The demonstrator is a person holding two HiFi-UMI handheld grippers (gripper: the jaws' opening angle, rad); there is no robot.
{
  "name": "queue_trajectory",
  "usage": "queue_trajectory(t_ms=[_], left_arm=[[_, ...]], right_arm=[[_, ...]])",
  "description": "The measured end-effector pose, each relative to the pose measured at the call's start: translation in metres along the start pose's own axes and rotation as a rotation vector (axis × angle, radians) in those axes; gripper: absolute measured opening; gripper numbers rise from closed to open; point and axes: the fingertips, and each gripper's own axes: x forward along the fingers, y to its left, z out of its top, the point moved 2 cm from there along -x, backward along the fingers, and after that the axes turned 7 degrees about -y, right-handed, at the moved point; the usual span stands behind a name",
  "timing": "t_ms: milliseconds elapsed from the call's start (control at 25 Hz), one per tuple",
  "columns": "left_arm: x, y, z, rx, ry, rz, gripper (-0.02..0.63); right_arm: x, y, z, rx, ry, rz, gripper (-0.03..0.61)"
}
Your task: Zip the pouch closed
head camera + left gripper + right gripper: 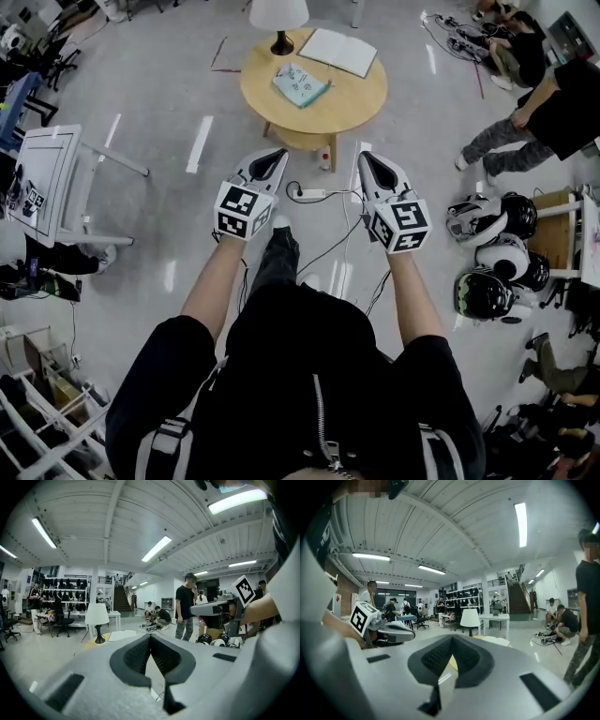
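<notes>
The pouch (301, 84), light blue with a printed pattern, lies flat on the round wooden table (352, 98) some way ahead of me in the head view. Both grippers are held up in the air short of the table, side by side and pointing at it. My left gripper (279, 152) is shut with nothing between its jaws (150, 637). My right gripper (364, 157) is shut too and holds nothing (452, 639). In both gripper views the pouch is hidden behind the jaws.
On the table also stand a white lamp (279, 17) and an open white notebook (337, 51). A power strip (309, 195) with cables lies on the floor before the table. Helmets (492, 248) sit at the right, people (553, 108) beyond them, a white desk (42, 183) at the left.
</notes>
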Motion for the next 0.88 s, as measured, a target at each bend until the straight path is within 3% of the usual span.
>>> queue_trajectory(t_ms=[560,880], left_arm=[[0.124,0.135,-0.003,0.019,0.062,-0.106,0.0],[0.175,0.191,-0.004,0.014,0.09,-0.167,0.0]], right_arm=[[0.175,-0.059,0.0,-0.013,0.05,-0.043,0.005],[0.236,-0.079,-0.003,0.011,0.06,-0.105,0.005]])
